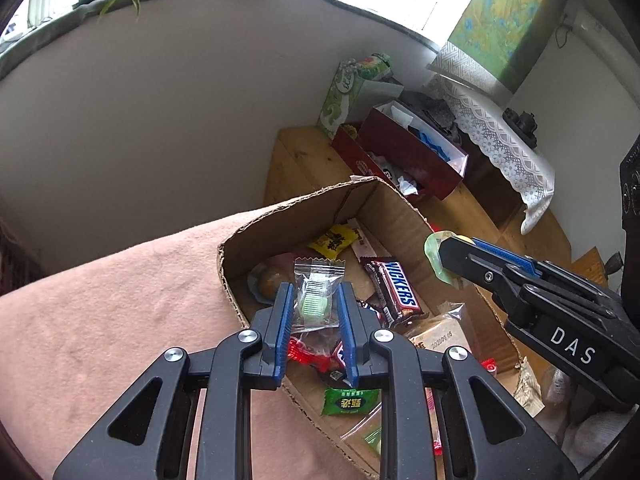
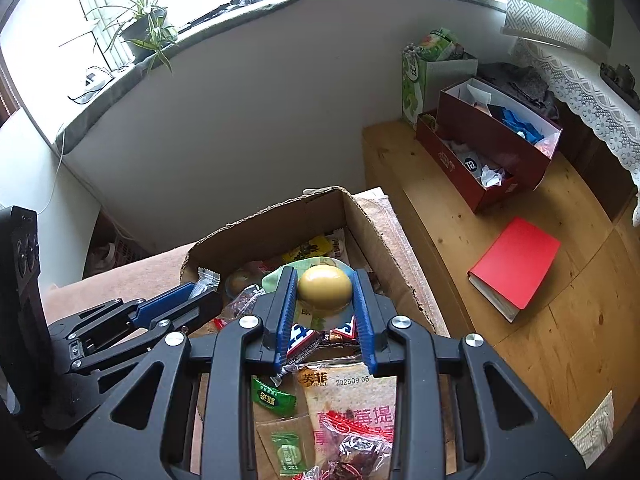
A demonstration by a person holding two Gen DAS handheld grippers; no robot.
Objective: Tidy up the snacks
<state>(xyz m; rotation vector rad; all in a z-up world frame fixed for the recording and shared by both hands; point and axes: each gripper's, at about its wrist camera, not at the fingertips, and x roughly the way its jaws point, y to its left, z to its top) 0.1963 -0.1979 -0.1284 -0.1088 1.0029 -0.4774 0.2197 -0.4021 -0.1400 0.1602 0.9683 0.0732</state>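
We've got both claws over the cardboard box (image 1: 396, 216) full of snacks. Our left gripper (image 1: 314, 300) is pinching a clear packet (image 1: 316, 292) with a green candy inside, held up above the pile. Our right gripper (image 2: 325, 300) is clamped on a yellow egg-shaped snack (image 2: 325, 287) in its wrapper, also over the box. A Snickers bar (image 1: 394, 288) lies inside the box, and a red book (image 2: 516, 260) sits on the wooden table (image 2: 460, 220).

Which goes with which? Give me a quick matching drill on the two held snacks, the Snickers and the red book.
1. clear packet
2. egg pack
3. Snickers
4. red book

a. on the wooden top
b. in the left gripper
c. lying in the box
d. in the right gripper

Pairs: 1-b, 2-d, 3-c, 4-a
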